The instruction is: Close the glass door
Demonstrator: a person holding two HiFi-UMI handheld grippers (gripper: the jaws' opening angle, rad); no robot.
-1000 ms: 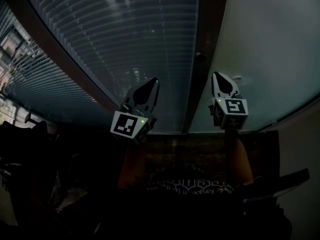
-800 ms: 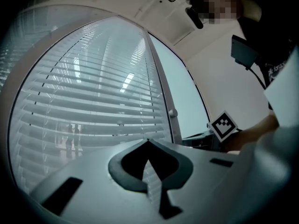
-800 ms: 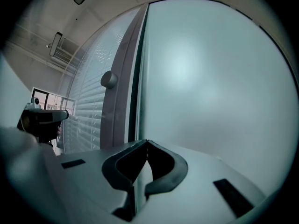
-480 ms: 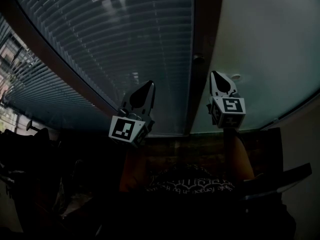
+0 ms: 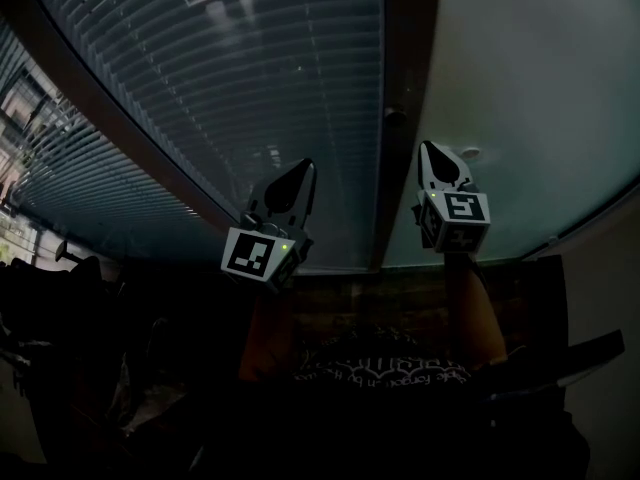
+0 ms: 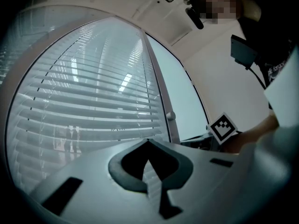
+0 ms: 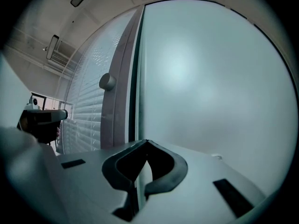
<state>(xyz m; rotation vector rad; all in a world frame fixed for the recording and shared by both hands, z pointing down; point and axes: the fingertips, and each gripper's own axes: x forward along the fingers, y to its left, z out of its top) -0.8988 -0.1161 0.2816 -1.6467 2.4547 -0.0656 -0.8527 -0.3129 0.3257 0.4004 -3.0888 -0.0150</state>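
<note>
The left forearm (image 5: 262,333) and right forearm (image 5: 470,313) extend forward, side by side and apart. The left hand-held gripper (image 5: 302,171) points ahead, leaning slightly to the right, with its jaws closed tip to tip. The right hand-held gripper (image 5: 432,154) points ahead, with its jaws likewise closed tip to tip.

**Striped blind, plain pale glass, dark frame**

Beyond the left gripper (image 5: 303,168), white with black jaw pads, a blind (image 5: 250,78) shows fine horizontal grey-blue stripes. Beyond the right gripper (image 5: 430,151), coloured alike, the frosted glass pane (image 5: 540,88) is plain pale grey-green. Between them runs a dark brown frame (image 5: 405,68). Each marker cube (image 5: 252,255) bears black-and-white squares and a green light.
</note>
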